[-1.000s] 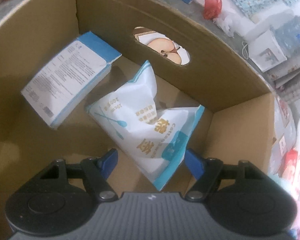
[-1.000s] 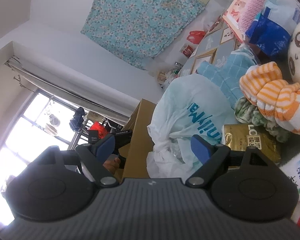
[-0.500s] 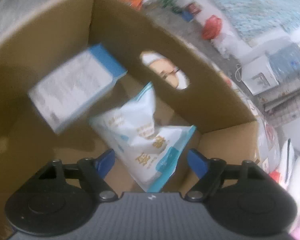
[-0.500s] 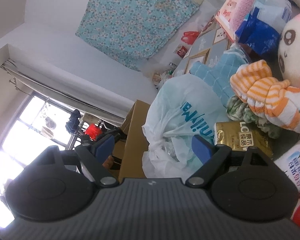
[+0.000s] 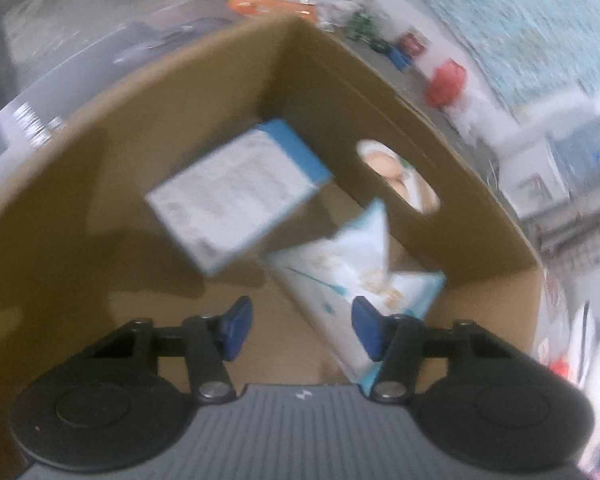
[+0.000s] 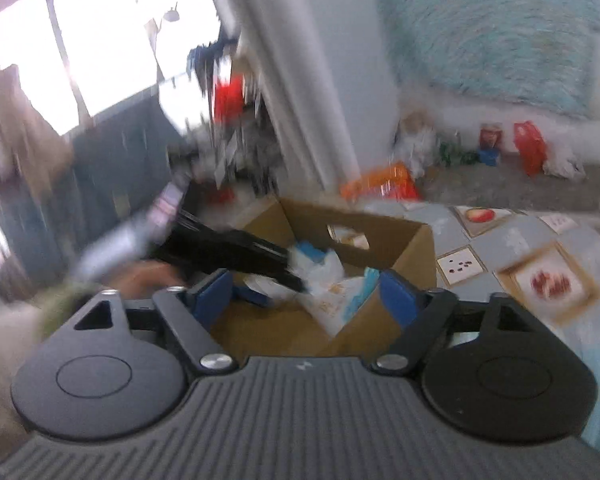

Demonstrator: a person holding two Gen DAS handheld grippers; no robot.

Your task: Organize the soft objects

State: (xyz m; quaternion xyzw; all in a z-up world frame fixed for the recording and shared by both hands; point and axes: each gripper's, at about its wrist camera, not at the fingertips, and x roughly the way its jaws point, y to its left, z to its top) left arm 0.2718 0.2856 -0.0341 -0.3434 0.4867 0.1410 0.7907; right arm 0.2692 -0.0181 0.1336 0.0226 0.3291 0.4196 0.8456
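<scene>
A brown cardboard box [image 5: 100, 168] holds a white and blue tissue pack [image 5: 240, 192] leaning on its left wall and a white and light-blue soft bag [image 5: 352, 268] on its floor. My left gripper [image 5: 302, 326] is open and empty, above the box floor just short of the bag. In the right wrist view the same box [image 6: 416, 256] stands ahead with the bag [image 6: 332, 288] inside it. My right gripper [image 6: 306, 300] is open and empty, over the box's near edge. The left gripper's black body [image 6: 228, 252] reaches into the box from the left. Both views are blurred.
The box's far wall has an oval handle hole [image 5: 400, 180]. A patterned mat [image 6: 532, 264] covers the surface right of the box. Red and orange bags [image 6: 380, 184] lie behind the box by the wall. A window [image 6: 100, 40] is at the left.
My left gripper has pulled back and up from the bag in the box. My right gripper has swung away from the pile of soft things and now faces the box.
</scene>
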